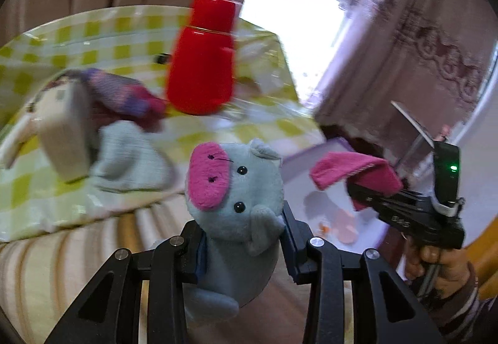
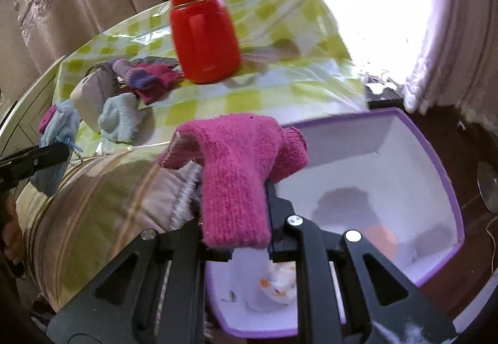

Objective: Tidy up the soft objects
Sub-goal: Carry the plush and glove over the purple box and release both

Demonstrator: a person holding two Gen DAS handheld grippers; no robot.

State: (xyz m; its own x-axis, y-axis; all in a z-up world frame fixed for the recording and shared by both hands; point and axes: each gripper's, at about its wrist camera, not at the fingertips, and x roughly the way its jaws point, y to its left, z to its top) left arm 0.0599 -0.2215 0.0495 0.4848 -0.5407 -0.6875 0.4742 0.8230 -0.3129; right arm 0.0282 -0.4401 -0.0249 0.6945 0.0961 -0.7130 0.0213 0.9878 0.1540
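My left gripper (image 1: 244, 247) is shut on a grey-blue plush pig (image 1: 236, 188) with a pink snout, held by its body above striped fabric. In the right wrist view it enters at the far left (image 2: 54, 152), the pig (image 2: 59, 126) in its jaws. My right gripper (image 2: 236, 219) is shut on a pink knitted sock (image 2: 236, 176), which droops over its fingers above the near left corner of a white box with a purple rim (image 2: 435, 163). The left wrist view shows that gripper (image 1: 361, 191) at the right with the pink sock (image 1: 351, 169), the box (image 1: 298, 163) beneath it.
A red bottle (image 2: 204, 32) stands on the green-checked tablecloth (image 2: 242, 98). Left of it lie a purple-and-magenta sock (image 2: 146, 76), a pale blue sock (image 2: 119, 120) and a white object (image 2: 93, 95). Small orange and patterned items (image 2: 280, 281) lie in the box. A hand (image 1: 435, 263) holds the right gripper.
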